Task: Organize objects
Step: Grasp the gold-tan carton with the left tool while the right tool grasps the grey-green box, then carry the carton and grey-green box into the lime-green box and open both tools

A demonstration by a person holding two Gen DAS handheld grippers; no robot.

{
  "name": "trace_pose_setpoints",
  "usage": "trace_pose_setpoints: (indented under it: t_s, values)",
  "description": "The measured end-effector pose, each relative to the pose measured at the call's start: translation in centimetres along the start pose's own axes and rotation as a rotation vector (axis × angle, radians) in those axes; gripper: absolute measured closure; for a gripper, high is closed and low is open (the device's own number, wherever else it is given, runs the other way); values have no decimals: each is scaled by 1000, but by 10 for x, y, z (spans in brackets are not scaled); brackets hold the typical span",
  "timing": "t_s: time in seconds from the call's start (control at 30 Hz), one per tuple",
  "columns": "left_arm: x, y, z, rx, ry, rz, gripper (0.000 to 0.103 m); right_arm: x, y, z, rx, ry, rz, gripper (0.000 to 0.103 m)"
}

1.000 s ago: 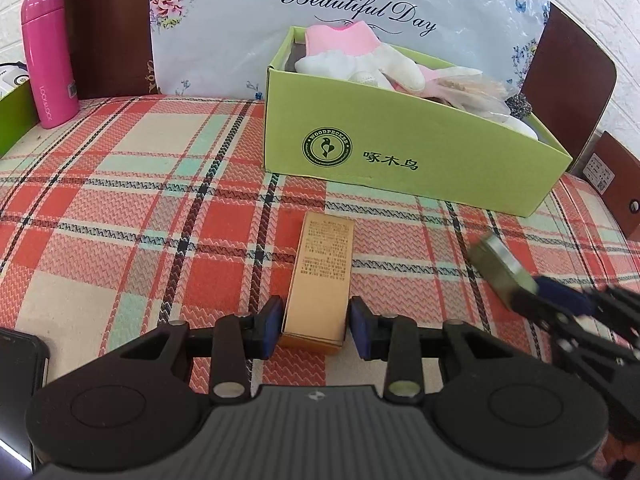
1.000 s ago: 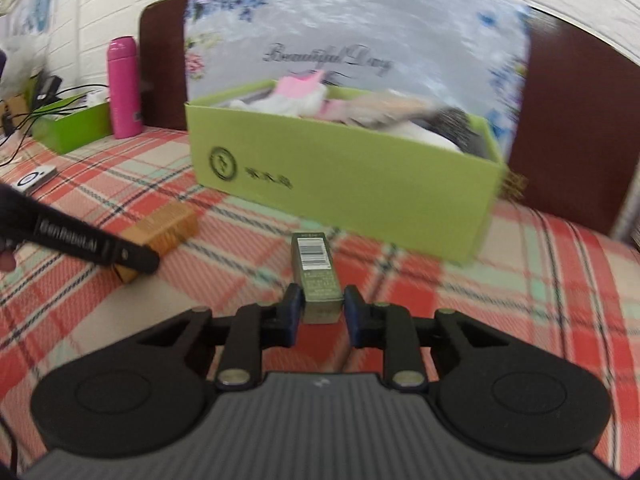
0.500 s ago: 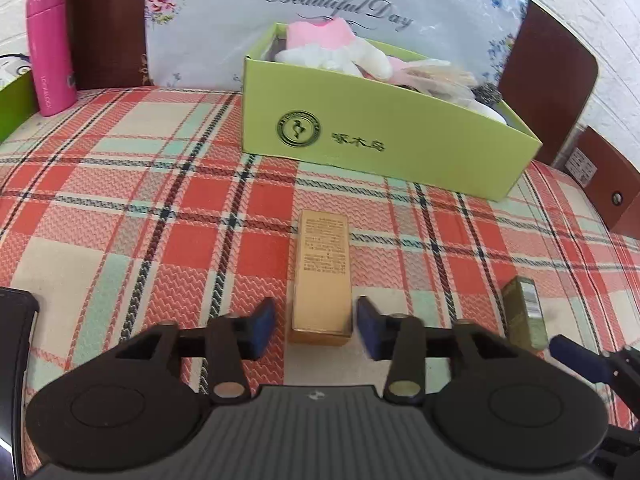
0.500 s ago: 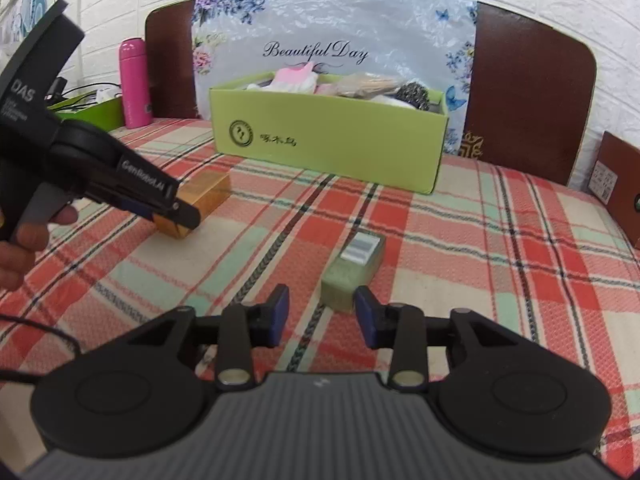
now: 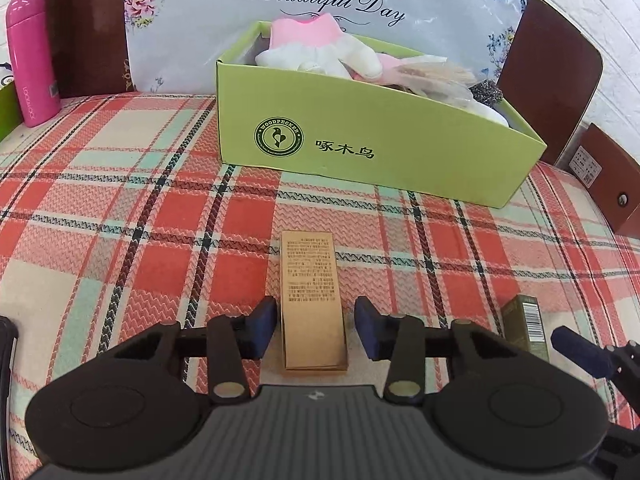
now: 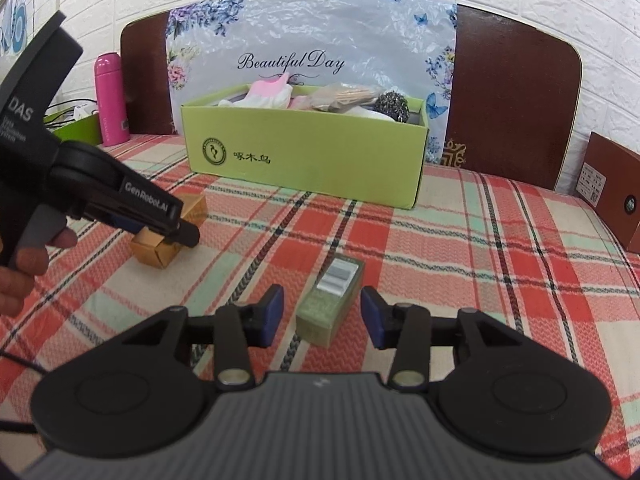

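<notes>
A long gold carton (image 5: 311,296) lies on the plaid tablecloth between the pads of my open left gripper (image 5: 315,326), with a gap on each side. It also shows in the right wrist view (image 6: 168,236), partly behind the left gripper. A small olive-green carton (image 6: 331,298) with a barcode lies on the cloth between the pads of my open right gripper (image 6: 322,314), untouched; it also shows in the left wrist view (image 5: 524,326). A lime-green open box (image 5: 372,140) holding pink and white cloth and other items stands behind both.
A pink bottle (image 5: 30,58) stands at the far left, beside a green bin (image 6: 78,128). A floral "Beautiful Day" panel (image 6: 312,48) and brown boards (image 6: 516,96) back the table. A brown box (image 6: 612,192) stands at the right edge. A dark phone (image 5: 6,336) lies at left.
Both grippers have opened and let go of their cartons. The olive-green carton was set down on the cloth to the right of the gold one.
</notes>
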State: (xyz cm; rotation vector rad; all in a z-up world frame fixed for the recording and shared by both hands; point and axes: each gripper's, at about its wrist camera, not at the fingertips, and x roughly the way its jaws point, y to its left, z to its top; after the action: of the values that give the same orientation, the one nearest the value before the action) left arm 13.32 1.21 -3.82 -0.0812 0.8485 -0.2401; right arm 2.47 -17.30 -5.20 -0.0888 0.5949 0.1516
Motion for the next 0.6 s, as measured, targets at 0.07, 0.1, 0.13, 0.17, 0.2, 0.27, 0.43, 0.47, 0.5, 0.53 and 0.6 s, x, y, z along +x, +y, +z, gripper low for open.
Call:
trace_pose_setpoints:
  t_s: [0.07, 0.1, 0.13, 0.17, 0.2, 0.27, 0.43, 0.47, 0.5, 0.53, 0.6]
  values:
    - [0, -1, 0, 7, -2, 2, 58, 5, 1, 1, -2, 1, -3, 62]
    - [1, -1, 0, 12, -3, 3, 58, 8, 1, 2, -4, 8, -6, 64]
    - [1, -2, -1, 20, -3, 4, 58, 11, 2, 2, -3, 16, -10, 65]
    - [1, -2, -1, 27, -4, 8, 59, 13, 2, 1, -2, 19, -11, 66]
    - [1, -3, -2, 33, -5, 17, 65, 14, 2, 0, -3, 19, -12, 72]
    - [0, -3, -2, 38, -7, 27, 68, 17, 0, -2, 7, 28, 3, 81]
    - [-9, -3, -1, 13, -13, -12, 69, 9, -4, 1, 37, -12, 48, 81]
    - [-12, -5, 0, 16, -21, -15, 70, 7, -4, 3, 37, -24, 53, 81]
    - [-15, -6, 1, 19, -31, -20, 70, 5, -3, 6, 39, -38, 58, 81]
    - [-19, -8, 2, 21, -42, -27, 70, 3, -4, 10, 39, -53, 61, 81]
    - [-27, -10, 7, 19, -63, -42, 70, 0, -3, 17, 38, -79, 63, 81]
